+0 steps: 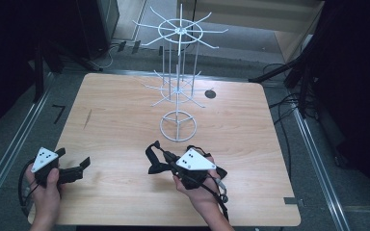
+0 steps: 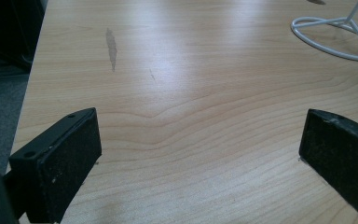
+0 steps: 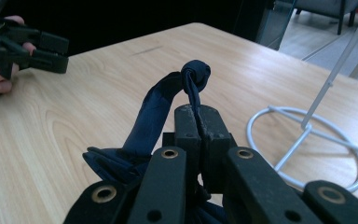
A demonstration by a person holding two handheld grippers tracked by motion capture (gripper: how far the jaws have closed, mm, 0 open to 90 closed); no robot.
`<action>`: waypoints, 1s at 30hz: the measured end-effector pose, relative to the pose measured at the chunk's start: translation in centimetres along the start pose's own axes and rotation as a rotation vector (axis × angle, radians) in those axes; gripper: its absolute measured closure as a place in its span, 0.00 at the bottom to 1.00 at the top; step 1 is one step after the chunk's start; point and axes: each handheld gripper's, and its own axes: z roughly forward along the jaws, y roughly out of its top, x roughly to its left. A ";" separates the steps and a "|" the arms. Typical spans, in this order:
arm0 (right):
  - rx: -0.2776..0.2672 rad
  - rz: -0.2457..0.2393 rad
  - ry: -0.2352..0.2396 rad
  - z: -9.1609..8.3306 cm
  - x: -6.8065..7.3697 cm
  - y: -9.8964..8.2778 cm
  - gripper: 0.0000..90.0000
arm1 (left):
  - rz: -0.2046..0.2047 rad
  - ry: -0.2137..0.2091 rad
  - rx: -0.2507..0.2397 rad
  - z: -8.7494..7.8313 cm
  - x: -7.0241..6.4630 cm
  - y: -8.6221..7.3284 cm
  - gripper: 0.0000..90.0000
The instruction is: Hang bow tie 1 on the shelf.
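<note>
Tabletop (image 1: 125,120) — cloth (image 3: 168,100) between right tongs (image 3: 199,122)

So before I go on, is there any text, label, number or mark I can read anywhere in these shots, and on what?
No readable words, brands or numbers.
Floor left of the table: a black mark shaped like "7", possibly only tape.
Grey plate on the right gripper: black dots, no lettering.
Dark cloth and white wire rack: no label seen.

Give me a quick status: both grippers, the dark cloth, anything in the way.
Left gripper open, empty, over bare wooden table. Right gripper shut on knotted dark blue cloth strip. White wire hook stand just ahead of it, untouched.
</note>
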 end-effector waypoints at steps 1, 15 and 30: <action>0.000 0.000 0.000 0.0 0.0 0.0 0.99 | 0.000 0.000 0.000 0.0 0.0 0.0 0.00; -0.059 0.000 -0.041 -0.8 -1.7 2.0 0.99 | 0.002 0.002 0.006 0.0 0.0 0.0 0.00; -0.060 -0.013 -0.023 0.5 -2.7 3.8 0.99 | 0.004 0.002 0.001 0.0 -0.1 0.0 0.00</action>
